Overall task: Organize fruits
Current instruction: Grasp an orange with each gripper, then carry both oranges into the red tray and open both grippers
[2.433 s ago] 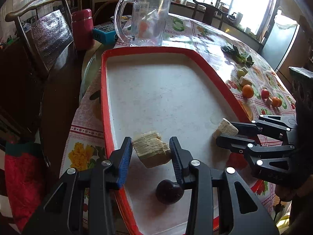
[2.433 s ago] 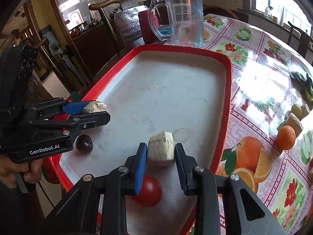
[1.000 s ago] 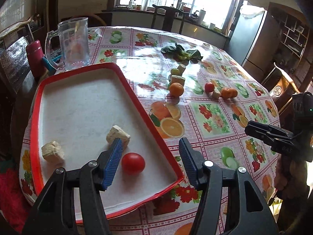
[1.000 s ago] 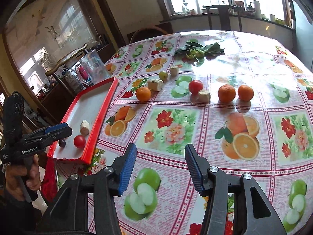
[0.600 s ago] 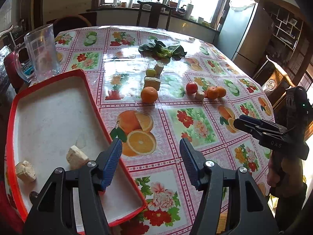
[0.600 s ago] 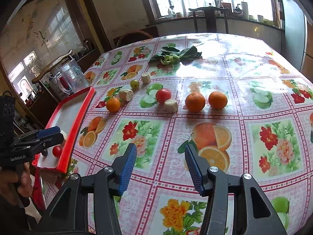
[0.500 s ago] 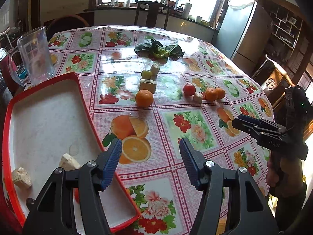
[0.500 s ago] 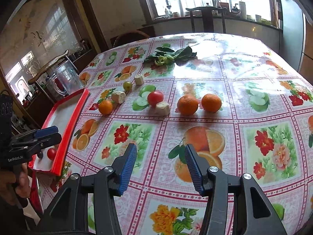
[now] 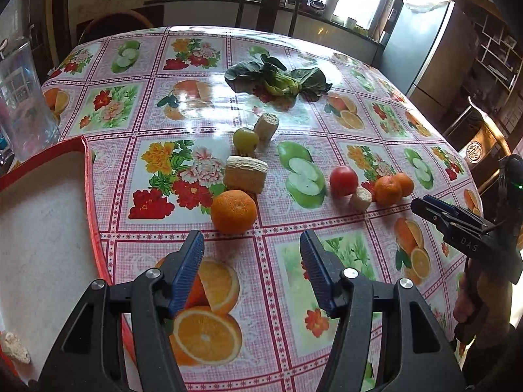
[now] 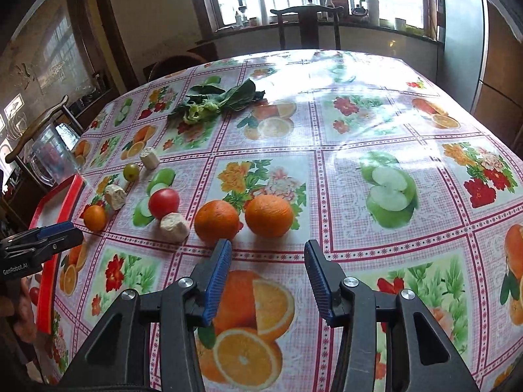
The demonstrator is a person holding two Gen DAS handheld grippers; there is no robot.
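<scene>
Orange fruit sits nearest both claws. The left gripper (image 9: 251,254) is spread wide and empty over the printed tablecloth (image 9: 343,121), with one orange (image 9: 233,211) just ahead of its fingertips. The right gripper (image 10: 267,269) is likewise wide and empty, facing two oranges (image 10: 242,217) side by side. Only the left wrist view shows a pale chunk (image 9: 14,348) lying in the red tray (image 9: 91,196); the right wrist view catches just the tray's rim and a red fruit (image 10: 34,295) inside. Both views show the tomato (image 10: 163,202), a green fruit (image 9: 245,139), beige cut pieces (image 9: 245,173) and leafy greens (image 9: 278,80) on the table, well apart from the tray.
</scene>
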